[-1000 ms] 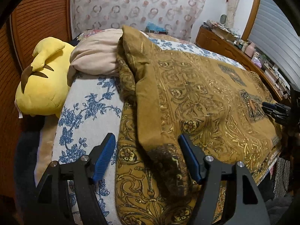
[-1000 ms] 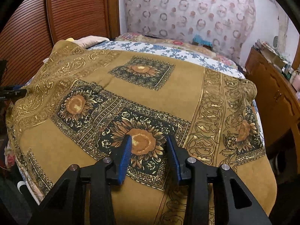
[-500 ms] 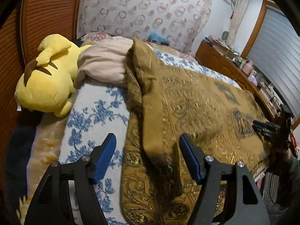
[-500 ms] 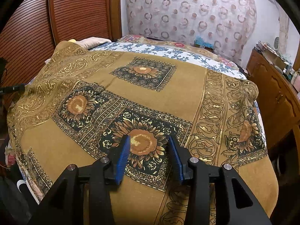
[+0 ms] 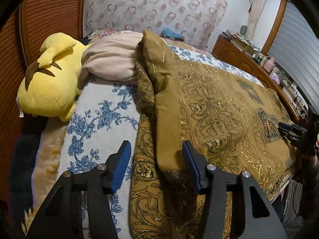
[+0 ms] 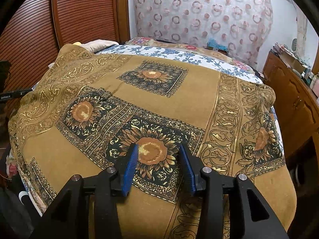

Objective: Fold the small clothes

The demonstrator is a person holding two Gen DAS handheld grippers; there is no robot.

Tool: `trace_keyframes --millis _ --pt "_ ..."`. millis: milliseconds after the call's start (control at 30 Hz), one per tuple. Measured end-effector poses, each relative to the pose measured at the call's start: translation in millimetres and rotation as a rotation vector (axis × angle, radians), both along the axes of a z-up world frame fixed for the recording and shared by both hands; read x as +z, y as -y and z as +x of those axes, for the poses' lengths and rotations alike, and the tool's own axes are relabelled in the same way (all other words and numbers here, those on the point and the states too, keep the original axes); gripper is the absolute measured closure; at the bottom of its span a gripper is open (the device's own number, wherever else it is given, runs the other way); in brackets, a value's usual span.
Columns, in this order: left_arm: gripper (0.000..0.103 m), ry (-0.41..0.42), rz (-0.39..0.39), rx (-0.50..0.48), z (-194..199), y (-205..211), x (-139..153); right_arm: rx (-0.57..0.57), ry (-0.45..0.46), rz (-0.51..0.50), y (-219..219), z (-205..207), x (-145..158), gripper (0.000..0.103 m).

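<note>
The left tool [image 5: 156, 163] is being closed over the turned-back edge of the brown patterned cloth [image 5: 209, 103], the fold lying between its jaws but not yet pinched. The right tool [image 6: 157, 162], jaws partly parted and empty, is being held over the sunflower print. A fold is apparently being started; next, both edges need gripping. Farther back, the cloth is lying across the bed [image 5: 99, 115], beside a yellow plush toy [image 5: 47, 83].

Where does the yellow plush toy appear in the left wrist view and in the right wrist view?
Left wrist view: the yellow plush toy lies at the left, on the bed beside the beige pillow.
Right wrist view: only a small yellow bit, probably the toy, peeks over the brown patterned cloth at upper left.
Shared landmark: the ring-patterned curtain behind the bed.
</note>
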State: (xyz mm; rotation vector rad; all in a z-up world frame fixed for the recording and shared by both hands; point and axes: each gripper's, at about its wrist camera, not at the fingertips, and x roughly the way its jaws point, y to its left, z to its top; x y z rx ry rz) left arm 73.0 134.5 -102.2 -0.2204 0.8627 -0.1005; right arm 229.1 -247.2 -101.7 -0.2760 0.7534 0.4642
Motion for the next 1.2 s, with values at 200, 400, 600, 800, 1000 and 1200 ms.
trace_keyframes --millis 200,400,600,800,1000,1200 --pt "0.048 0.005 0.006 0.000 -1 0 0 0.002 0.000 0.001 1 1 0 0.058" --pt "0.057 0.020 0.005 0.002 -1 -1 -1 0.005 -0.001 0.000 1 1 0 0.058" --pt "0.070 0.022 0.022 0.008 -1 0 -1 -0.002 -0.004 -0.027 -1 1 2 0.058" --pt "0.075 0.020 0.026 0.012 0 1 -2 -0.047 -0.021 -0.068 -3 0 6 0.053" --pt "0.075 0.013 0.020 0.007 2 3 -2 -0.053 -0.038 -0.086 -5 -3 9 0.052" --pt "0.100 0.040 -0.012 -0.042 1 14 8 -0.058 -0.002 -0.065 0 -9 6 0.046"
